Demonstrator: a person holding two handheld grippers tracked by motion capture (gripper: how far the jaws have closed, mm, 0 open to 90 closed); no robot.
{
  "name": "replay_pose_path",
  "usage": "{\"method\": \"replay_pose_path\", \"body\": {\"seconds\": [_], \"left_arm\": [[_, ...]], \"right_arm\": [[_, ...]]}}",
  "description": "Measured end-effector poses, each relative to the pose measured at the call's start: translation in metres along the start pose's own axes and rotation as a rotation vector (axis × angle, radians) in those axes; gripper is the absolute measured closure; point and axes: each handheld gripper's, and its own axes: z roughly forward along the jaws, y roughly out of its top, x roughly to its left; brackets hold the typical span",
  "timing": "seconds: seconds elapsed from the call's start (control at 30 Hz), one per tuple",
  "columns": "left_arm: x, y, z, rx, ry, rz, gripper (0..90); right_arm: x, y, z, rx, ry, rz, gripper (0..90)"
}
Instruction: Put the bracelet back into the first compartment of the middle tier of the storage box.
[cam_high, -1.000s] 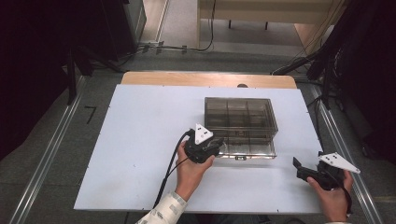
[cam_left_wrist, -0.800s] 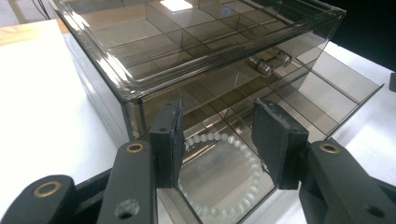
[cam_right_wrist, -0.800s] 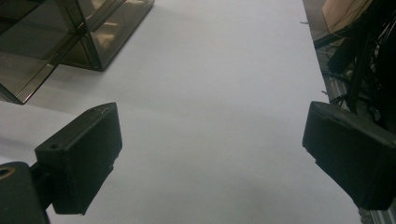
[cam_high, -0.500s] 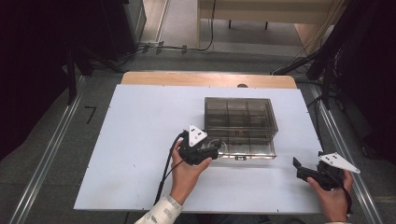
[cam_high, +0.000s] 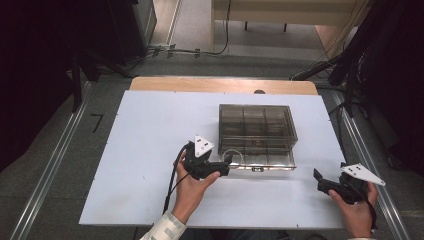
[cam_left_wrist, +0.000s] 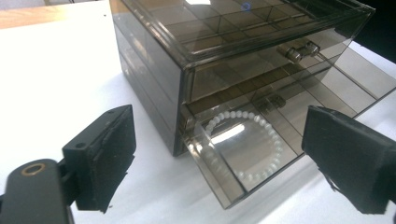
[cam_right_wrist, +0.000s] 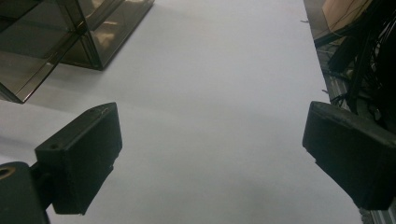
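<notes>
Smoked-plastic drawer box (cam_high: 257, 135) is sited right of centre on the white worktop (cam_high: 150, 150). Bottom drawer (cam_left_wrist: 261, 154) is seen pulled out toward the near edge, with a white bead bracelet (cam_left_wrist: 247, 144) lying flat in its left compartment. Judged from that: the bracelet is already deposited, and what is left is pushing the drawer shut. Upper drawer, with its small metal knob (cam_left_wrist: 299, 51), is seen closed.

Left claw (cam_left_wrist: 224, 158) is held just near of the open drawer's left corner. Its jaws have just been opening and are now spread wide; nothing is gripped. The bracelet is seen beyond the pads, inside the drawer, and no pad is touching it or the drawer wall. State: released.

Right claw (cam_right_wrist: 210, 158) is parked at the near right of the worktop, well apart from the box. Jaws are spread wide over bare worktop, nothing is held or touched. State: released.
</notes>
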Motion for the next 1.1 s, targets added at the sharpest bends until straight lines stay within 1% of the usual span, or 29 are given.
{"method": "replay_pose_path", "body": {"seconds": [0.23,0.47,0.67,0.87,1.1], "left_arm": [[0.008,-0.005,-0.006,0.002,0.0,-0.013,9.1],[0.017,-0.008,-0.013,0.003,0.004,-0.017,8.2],[0.026,-0.011,-0.021,-0.001,0.017,-0.026,6.8],[0.037,-0.018,-0.026,-0.001,0.034,-0.04,6.0],[0.048,-0.025,-0.031,-0.007,0.055,-0.037,6.0]], "right_arm": [[0.0,0.0,0.0,0.003,-0.001,0.001,3.3],[0.0,0.0,0.0,0.004,-0.001,0.0,3.3],[0.0,0.0,0.0,0.003,-0.001,-0.001,3.3],[0.0,0.0,0.0,0.006,-0.002,-0.002,3.3],[0.0,-0.001,0.001,0.007,-0.002,-0.003,3.3]]}}
